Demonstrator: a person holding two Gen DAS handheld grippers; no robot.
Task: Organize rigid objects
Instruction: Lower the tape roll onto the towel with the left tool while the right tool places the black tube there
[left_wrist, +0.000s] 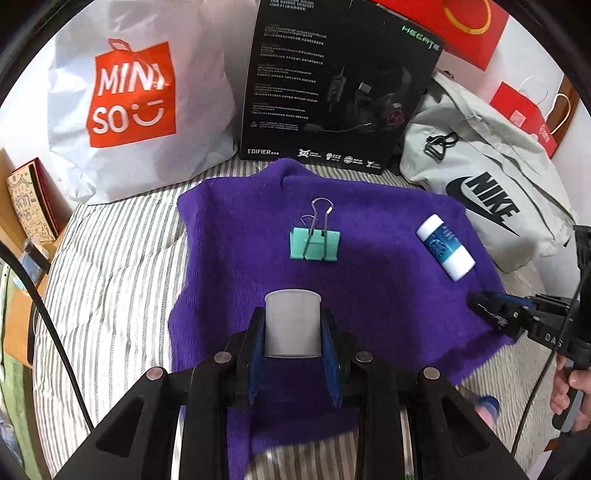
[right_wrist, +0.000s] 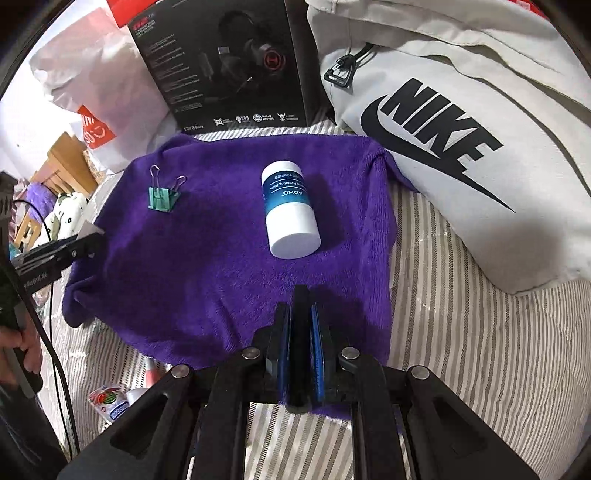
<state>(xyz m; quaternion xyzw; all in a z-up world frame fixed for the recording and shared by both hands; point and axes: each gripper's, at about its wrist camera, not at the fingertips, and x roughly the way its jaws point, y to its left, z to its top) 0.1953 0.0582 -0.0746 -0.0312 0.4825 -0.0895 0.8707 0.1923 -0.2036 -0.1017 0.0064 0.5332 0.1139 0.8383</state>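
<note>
A purple towel (left_wrist: 369, 229) (right_wrist: 221, 258) lies spread on a striped bed. On it are a teal binder clip (left_wrist: 314, 242) (right_wrist: 161, 198) and a white-and-blue bottle (left_wrist: 445, 246) (right_wrist: 290, 214) lying on its side. My left gripper (left_wrist: 292, 317) (right_wrist: 88, 240) is shut on a small grey cup (left_wrist: 292, 323), held over the towel's near part, below the clip. My right gripper (right_wrist: 301, 310) (left_wrist: 480, 301) hovers over the towel's near right edge, below the bottle, shut on a thin black flat object (right_wrist: 301, 325) that sticks out past the blue pads.
A black headset box (left_wrist: 332, 85), a white Miniso bag (left_wrist: 140, 103) and a grey Nike bag (left_wrist: 480, 192) (right_wrist: 461, 140) line the far side. Small packets (right_wrist: 110, 402) lie on the striped sheet (left_wrist: 118, 266) near the towel. A cable (left_wrist: 55, 332) runs at left.
</note>
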